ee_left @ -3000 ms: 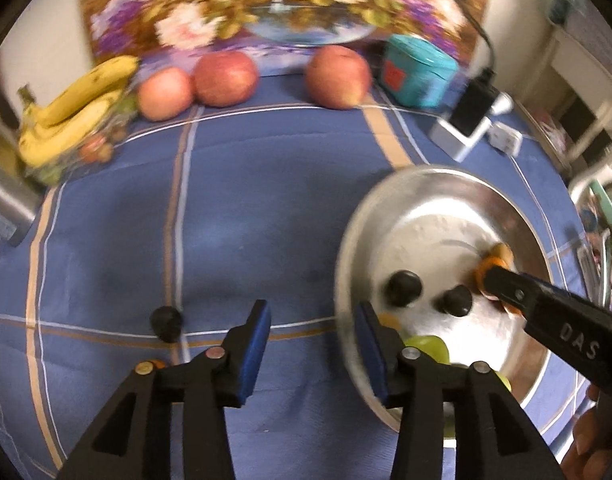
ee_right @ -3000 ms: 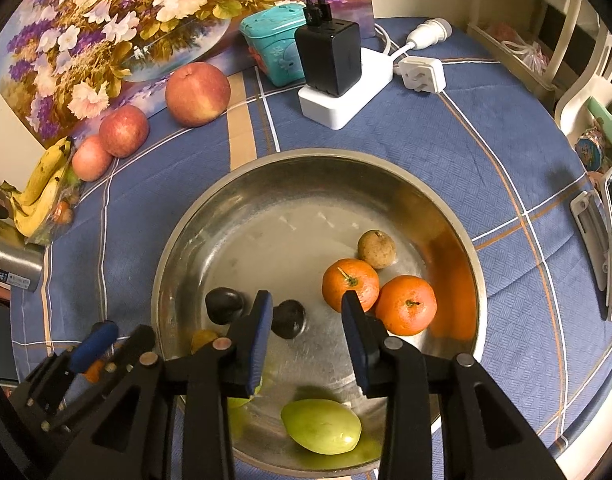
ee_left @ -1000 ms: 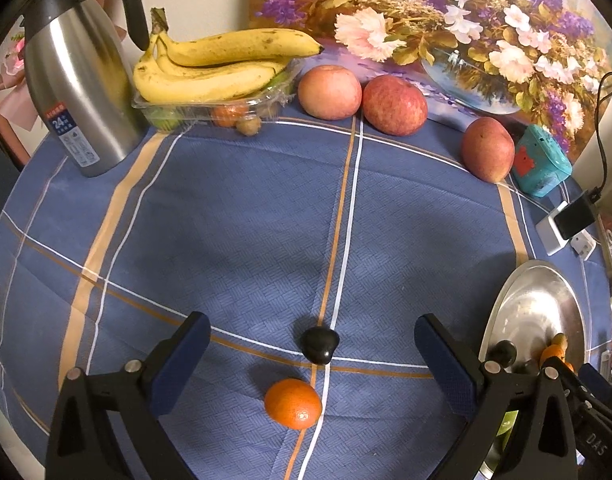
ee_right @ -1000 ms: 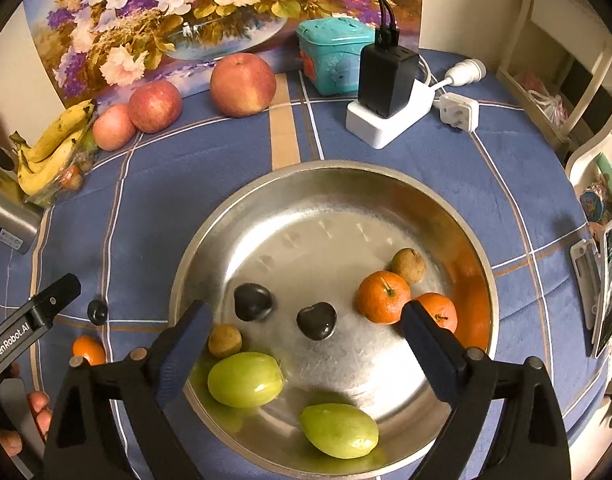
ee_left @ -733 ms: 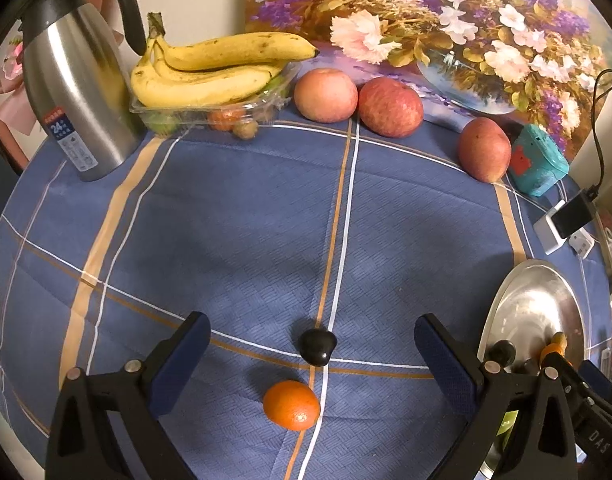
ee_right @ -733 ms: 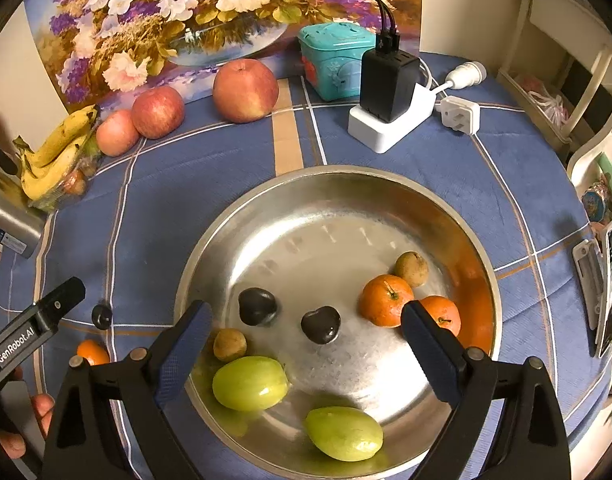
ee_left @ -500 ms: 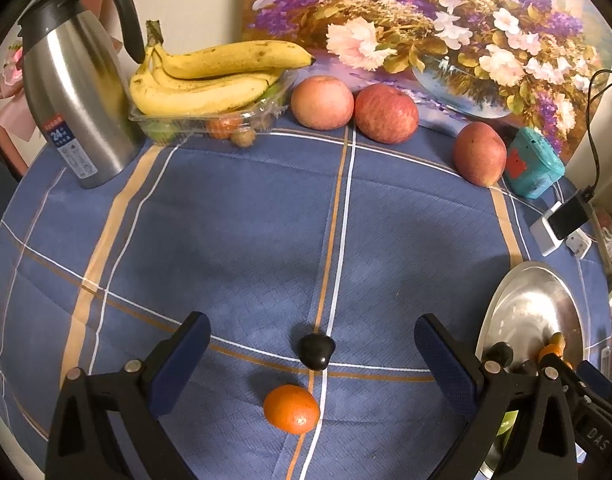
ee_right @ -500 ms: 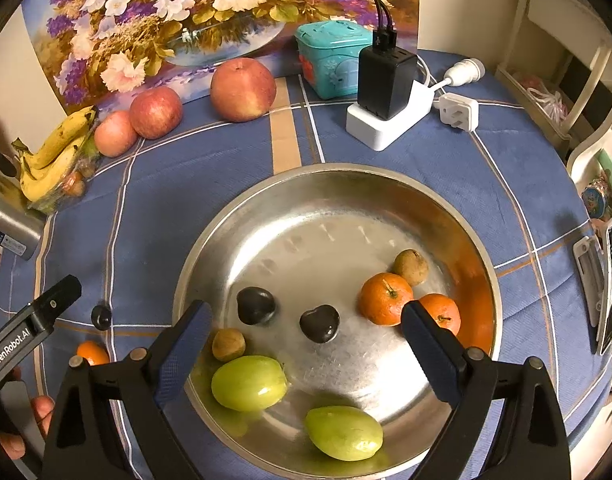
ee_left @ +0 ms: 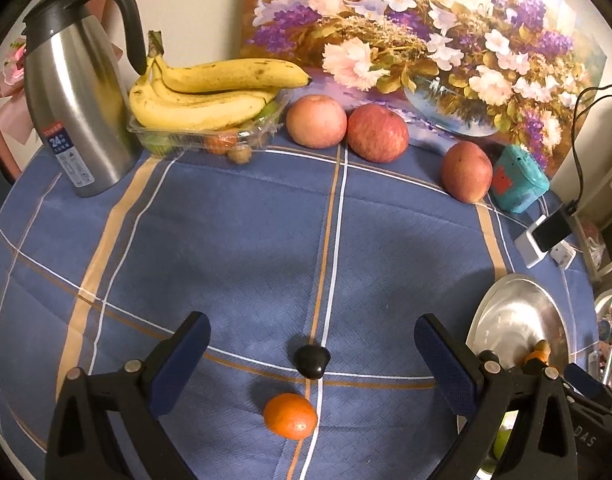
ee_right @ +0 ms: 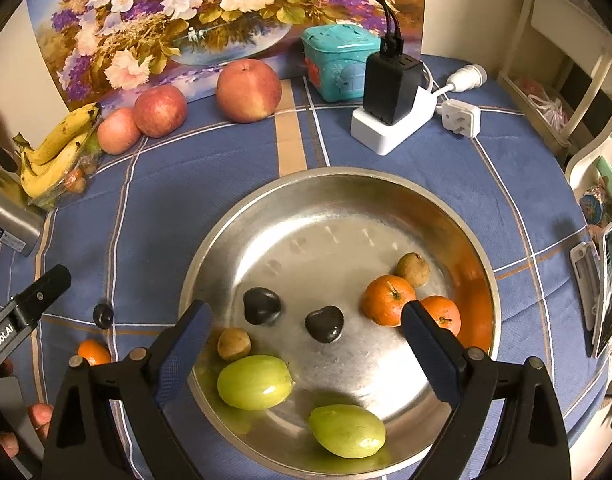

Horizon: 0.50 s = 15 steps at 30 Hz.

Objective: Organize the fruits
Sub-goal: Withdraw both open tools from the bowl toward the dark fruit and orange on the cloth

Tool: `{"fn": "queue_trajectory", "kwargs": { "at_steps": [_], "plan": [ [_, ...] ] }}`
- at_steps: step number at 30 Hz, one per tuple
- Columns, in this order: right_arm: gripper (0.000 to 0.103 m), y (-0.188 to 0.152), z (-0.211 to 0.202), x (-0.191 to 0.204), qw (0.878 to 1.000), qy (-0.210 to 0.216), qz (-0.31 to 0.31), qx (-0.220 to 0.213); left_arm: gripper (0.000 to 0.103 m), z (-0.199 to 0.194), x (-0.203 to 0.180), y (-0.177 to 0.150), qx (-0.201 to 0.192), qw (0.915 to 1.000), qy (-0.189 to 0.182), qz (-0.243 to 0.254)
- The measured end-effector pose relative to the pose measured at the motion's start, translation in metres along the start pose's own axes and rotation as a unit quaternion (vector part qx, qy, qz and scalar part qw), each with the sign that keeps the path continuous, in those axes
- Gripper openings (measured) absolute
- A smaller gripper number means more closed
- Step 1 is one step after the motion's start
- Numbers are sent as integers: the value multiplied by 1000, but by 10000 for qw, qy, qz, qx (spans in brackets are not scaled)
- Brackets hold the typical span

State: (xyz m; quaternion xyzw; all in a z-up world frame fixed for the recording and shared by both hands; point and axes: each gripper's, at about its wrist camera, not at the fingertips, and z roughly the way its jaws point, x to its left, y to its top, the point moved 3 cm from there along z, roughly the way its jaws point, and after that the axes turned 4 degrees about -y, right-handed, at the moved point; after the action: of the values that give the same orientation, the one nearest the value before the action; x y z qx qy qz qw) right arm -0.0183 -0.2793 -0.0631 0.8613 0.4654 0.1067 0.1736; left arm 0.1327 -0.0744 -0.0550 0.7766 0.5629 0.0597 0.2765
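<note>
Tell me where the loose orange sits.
In the left wrist view, the orange lies on the blue tablecloth, just nearer than the dark fruit, left of the metal bowl.

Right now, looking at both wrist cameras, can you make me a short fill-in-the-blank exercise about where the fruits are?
1. The metal bowl holds ___ green fruits.
2. On the cloth, the orange lies beside a small ___ fruit.
3. Both the left gripper and the right gripper are ___ and hold nothing.
4. The bananas rest on a clear tray beside the steel ___.

Missing words: two; black; open; kettle
</note>
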Motion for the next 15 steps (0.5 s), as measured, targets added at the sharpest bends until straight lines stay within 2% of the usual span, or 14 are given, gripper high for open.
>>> {"fn": "queue_trajectory", "kwargs": {
  "at_steps": [3,8,15],
  "plan": [
    [96,1,-3,6,10000,72,-20,-20,103,-4,7,2,26,10000,-94,20],
    [95,3,-7,20,9995,310,-9,-71,103,-13,22,6,-7,9997,168,186],
    [95,1,-11,51,9978,650,-134,-88,103,-21,57,8,-92,9993,315,-180]
  ]
}}
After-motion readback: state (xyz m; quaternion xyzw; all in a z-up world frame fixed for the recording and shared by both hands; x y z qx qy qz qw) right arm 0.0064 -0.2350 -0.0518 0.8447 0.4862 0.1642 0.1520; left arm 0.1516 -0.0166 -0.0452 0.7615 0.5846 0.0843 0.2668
